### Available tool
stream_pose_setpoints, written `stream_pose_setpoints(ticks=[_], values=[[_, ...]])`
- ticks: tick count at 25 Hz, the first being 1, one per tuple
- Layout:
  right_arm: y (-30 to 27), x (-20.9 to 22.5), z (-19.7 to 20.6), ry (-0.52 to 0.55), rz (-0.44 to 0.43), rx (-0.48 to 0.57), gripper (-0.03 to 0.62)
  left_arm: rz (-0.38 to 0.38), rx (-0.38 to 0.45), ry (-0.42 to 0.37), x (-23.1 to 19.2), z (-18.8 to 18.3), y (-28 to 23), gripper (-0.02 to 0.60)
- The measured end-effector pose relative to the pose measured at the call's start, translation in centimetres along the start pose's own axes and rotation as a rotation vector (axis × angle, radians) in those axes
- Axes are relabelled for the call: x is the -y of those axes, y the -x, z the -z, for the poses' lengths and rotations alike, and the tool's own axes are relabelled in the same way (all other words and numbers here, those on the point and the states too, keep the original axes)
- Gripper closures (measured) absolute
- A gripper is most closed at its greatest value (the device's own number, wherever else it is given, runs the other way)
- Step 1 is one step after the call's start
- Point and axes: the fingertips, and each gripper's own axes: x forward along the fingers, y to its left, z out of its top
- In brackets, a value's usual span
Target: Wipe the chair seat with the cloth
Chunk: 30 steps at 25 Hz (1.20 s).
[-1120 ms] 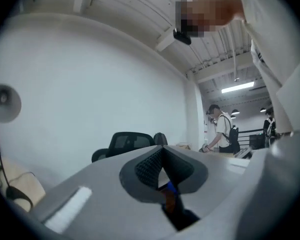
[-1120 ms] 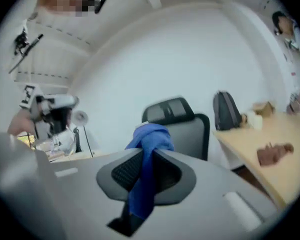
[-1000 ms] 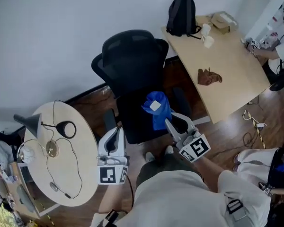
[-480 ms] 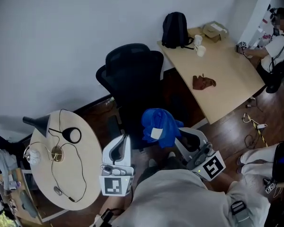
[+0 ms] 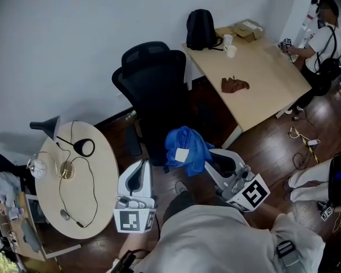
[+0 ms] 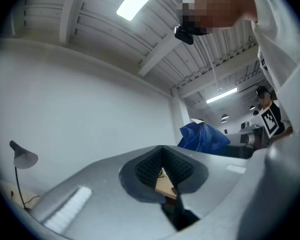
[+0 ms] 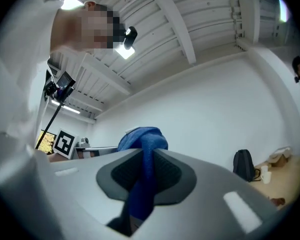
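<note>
Cloth [image 5: 184, 145]: one, blue, bunched, with a white tag [image 5: 182, 155] on its upper face. Your right gripper [image 5: 208, 159] is clamped on it. The right gripper view shows a fold pinched between the closed pads, with the rest standing up past the tips. From the head view the cloth sits over the front of the chair seat [image 5: 158, 134]. No view settles whether it touches the seat. Much of the seat is covered by the cloth or lost against the dark floor, so you cannot trace its front edge. There is one black chair, its backrest [image 5: 152, 81] toward the wall.

Your left gripper [image 5: 141, 166] is just off the seat's left side, near the round table [image 5: 94, 192]. Its jaw tips meet and it holds nothing.

One wooden desk [image 5: 261, 78] stands to the right. It carries:
- one black backpack [image 5: 200, 30]
- two white cups [image 5: 231, 51]
- one cardboard box [image 5: 247, 28]
- one brown rag [image 5: 234, 85]

The round table bears one lamp [image 5: 45, 128] and looping cables [image 5: 62, 186]. Its smaller items are too small to identify. One other person [image 5: 324, 33] stands at the desk's far corner. Your own torso hides the floor below both grippers.
</note>
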Motion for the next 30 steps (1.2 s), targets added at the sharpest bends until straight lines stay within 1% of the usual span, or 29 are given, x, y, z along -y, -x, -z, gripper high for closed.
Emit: stream_pose_setpoints(ticks=[3, 5, 9, 11, 14, 17, 21, 23, 27, 30], values=[[5.3, -3.5, -1.0, -0.012, -0.016, -0.002, 0.536, -0.022, 0.011, -0.004, 4.5, -1.2, 4.9, 0.453], [9.3, -5.8, -1.7, -0.028, -0.032, 0.0, 0.536, -0.036, 0.022, -0.001, 8.2, -2.0, 8.3, 0.453], [16.9, -10.1, -4.1, -0.069, -0.048, -0.002, 0.536, -0.049, -0.01, 0.019, 15.6, -3.4, 14.2, 0.453], [19.7, -12.0, -5.5, -0.091, -0.043, -0.01, 0.536, -0.043, -0.013, 0.012, 18.2, -5.1, 16.4, 0.453], [23.3, -14.8, -6.3, -0.123, -0.036, -0.048, 0.536, -0.038, 0.005, -0.005, 21.0, -7.3, 19.7, 0.453], [25.8, -17.3, -7.9, -0.076, -0.04, 0.014, 0.536, -0.038, 0.017, -0.008, 23.0, -8.0, 23.0, 0.453], [27.6, -19.9, -9.8, -0.077, -0.033, 0.047, 0.537, -0.03, 0.04, -0.006, 24.6, -9.6, 26.0, 0.453], [27.7, -20.1, -10.4, -0.093, -0.026, 0.058, 0.539, -0.022, 0.05, -0.006, 24.7, -10.3, 26.4, 0.453], [26.8, -19.5, -10.5, -0.125, -0.013, 0.05, 0.54, -0.041, 0.003, 0.01, 23.5, -9.9, 26.2, 0.453], [26.8, -19.4, -10.1, -0.14, -0.009, 0.034, 0.54, -0.035, -0.005, 0.032, 23.2, -9.5, 26.2, 0.453]])
